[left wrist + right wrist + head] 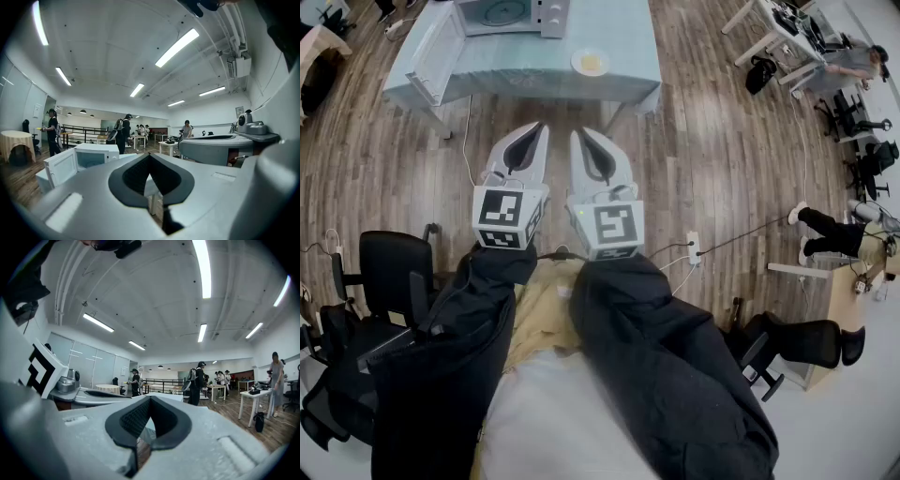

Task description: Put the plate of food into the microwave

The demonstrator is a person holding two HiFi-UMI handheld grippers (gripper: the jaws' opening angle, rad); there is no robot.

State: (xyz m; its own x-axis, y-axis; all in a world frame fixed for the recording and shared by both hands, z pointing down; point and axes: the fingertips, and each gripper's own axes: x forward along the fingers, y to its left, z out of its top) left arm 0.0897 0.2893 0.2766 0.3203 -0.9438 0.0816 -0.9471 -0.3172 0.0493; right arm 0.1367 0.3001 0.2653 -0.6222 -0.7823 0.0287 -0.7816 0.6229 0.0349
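While the person holds both tools side by side over the wooden floor (722, 169), short of the pale tabletop (628, 37), the plate of food (591, 62) sits near the tabletop's front edge. It lies apart from the microwave (511, 14), on that oven's right, and the microwave's door (431, 52) stands swung open. The left claw (536, 131) and the right claw (579, 136) each have their jaws pressed together, with nothing between them. A black office chair (394, 272) stands at left, and several people (123, 131) stand among desks in the background.
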